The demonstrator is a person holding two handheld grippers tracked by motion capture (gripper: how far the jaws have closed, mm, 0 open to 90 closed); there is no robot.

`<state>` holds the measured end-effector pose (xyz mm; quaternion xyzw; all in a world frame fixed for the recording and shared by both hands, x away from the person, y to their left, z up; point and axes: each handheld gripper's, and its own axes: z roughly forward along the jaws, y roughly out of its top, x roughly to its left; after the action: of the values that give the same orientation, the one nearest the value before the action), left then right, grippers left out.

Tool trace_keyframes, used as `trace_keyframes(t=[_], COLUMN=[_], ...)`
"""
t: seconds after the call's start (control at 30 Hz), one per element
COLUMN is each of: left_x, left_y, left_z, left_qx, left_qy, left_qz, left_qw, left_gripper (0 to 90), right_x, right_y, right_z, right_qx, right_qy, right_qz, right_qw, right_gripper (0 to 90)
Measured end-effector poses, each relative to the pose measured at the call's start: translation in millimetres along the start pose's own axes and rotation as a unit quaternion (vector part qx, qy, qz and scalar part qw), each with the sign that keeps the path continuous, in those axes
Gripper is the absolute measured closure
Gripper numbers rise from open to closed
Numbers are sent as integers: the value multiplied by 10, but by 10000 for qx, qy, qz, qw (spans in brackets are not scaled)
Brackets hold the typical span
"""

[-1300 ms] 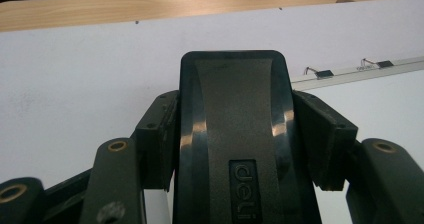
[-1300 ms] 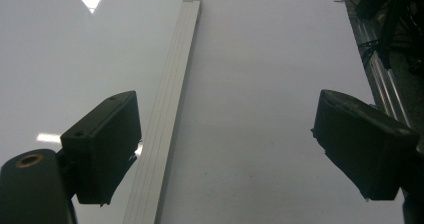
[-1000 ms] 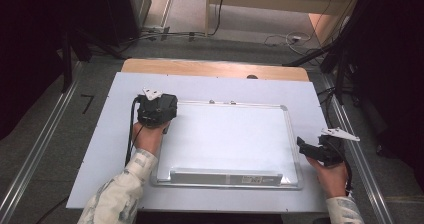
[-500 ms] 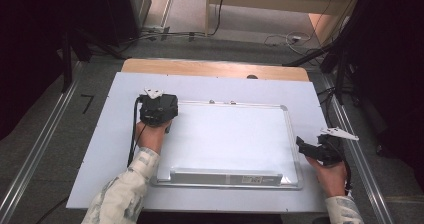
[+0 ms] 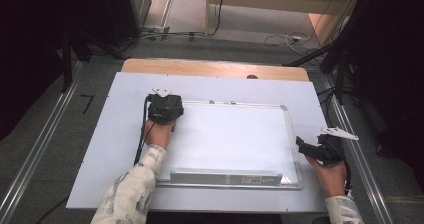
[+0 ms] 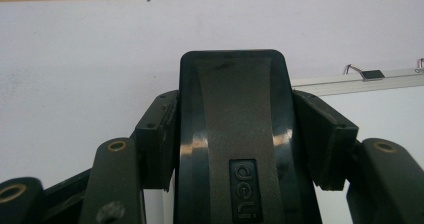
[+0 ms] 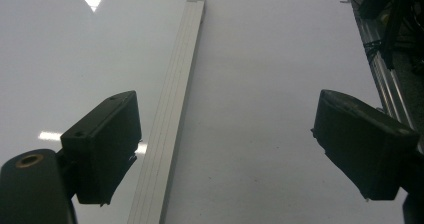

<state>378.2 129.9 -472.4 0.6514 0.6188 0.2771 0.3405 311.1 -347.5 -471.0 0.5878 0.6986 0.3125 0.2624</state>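
Whiteboard [image 5: 235,134] lies flat on the white sheet [image 5: 100,149] covering the counter, its long tray edge toward the person, its surface blank. Left gripper [image 5: 164,108] sits at the board's far-left corner, jaws clamped on a black eraser [image 6: 232,134]; in the left gripper view the eraser block is squeezed from both sides, with the board's frame and a small hanger clip [image 6: 372,74] just beyond it to the right.

Change over the last second: left gripper and eraser have crept slightly toward the far-left corner of the board; the right one has barely moved. Judgement: the eraser is either parked at the end of a wipe or set at the start of one. With no marks visible on the board, nothing obvious remains to clean.

Right gripper [image 5: 320,149] hangs off the board's right edge near the counter's right side, jaws spread wide and empty. In the right gripper view one jaw sits above the board's aluminium frame [image 7: 172,109], the other above bare sheet.

Room to move: whole board face is free for a sweep toward the near-right corner. Tight spots: raised frame, which the eraser could catch on; counter's right edge and the rail [image 5: 360,154] beside it, close to the right hand [image 5: 330,176].
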Motion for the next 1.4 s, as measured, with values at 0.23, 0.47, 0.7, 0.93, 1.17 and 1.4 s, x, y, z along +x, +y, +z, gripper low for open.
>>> trace_keyframes(t=[0.23,0.47,0.7,0.93,1.17,1.4], left_x=[-116,-90,-119,-113,-109,-66], left_y=[-24,-43,-70,-103,-75,-58], left_z=[112,152,185,200,114,-42], left_qx=[110,201,256,307,211,-24], left_qy=[150,234,254,251,99,-171], left_qz=[91,59,77,-15,7,-92], left_qw=[9998,9995,9993,9992,9997,9998], left_gripper=[405,405,405,398,312,295], right_x=[-3,-13,-13,-17,-16,-18], right_y=[-2,-7,-6,-8,-6,-8], right_z=[-2,-7,-10,-8,-12,-15], right_qx=[12,3,-2,-3,-7,-15], right_qy=[-10,-5,-6,-9,0,0], right_qz=[17,-10,-7,10,11,19], right_qw=[10000,10000,10000,10000,10000,10000], right_gripper=[105,106,106,106,106,106])
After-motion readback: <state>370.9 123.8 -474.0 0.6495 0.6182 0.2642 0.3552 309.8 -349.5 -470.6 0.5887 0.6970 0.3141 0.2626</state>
